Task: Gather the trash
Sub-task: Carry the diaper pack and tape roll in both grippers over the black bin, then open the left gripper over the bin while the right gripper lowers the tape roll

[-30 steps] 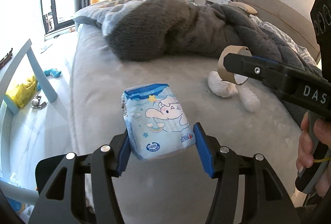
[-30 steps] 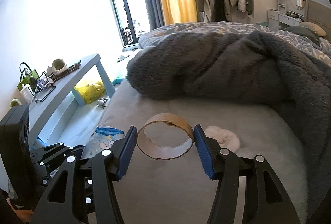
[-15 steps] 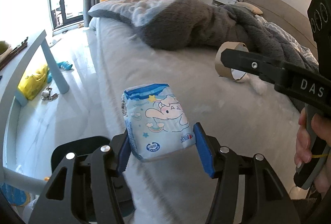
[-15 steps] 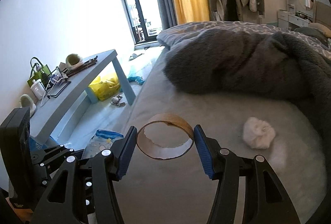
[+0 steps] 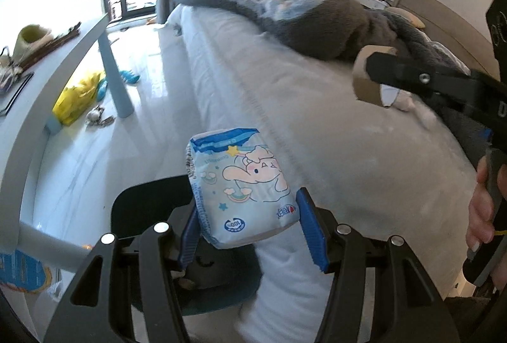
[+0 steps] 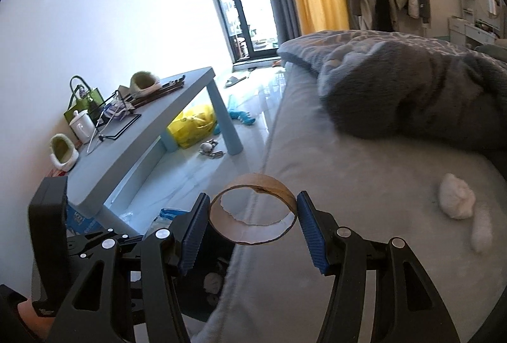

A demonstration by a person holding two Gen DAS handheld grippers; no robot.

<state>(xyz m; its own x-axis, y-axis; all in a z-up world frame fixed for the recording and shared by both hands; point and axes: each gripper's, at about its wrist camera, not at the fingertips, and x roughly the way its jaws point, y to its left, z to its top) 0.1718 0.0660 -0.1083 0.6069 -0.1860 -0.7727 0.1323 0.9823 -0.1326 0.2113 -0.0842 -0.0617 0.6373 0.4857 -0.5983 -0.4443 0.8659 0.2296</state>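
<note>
While both pieces of trash are already in hand, the step under way looks like the carry to a bin. The left gripper (image 5: 245,225) is clenched on a small tissue pack (image 5: 242,187) printed with a cartoon animal, its blue pads pressing the pack's two sides, so the pack sticks up and forward from between the fingers. The right gripper (image 6: 253,229) is clamped across an empty cardboard tape ring (image 6: 253,210), one pad on each side of the hoop, its torn edge facing the camera. Directly below and just behind the left gripper's fingers sits a dark bin (image 5: 190,273), at the foot of the bed's (image 5: 348,146) side; the same dark opening (image 6: 209,273) shows under the right gripper's left finger. A white crumpled wad (image 6: 456,197) lies on the bed ahead and to the right of the right gripper, well apart from it and not yet collected. Next, I judge, each gripper must be brought over the bin mouth and tipped down before letting go; the light pack and ring could bounce off the rim if released off-centre.
</note>
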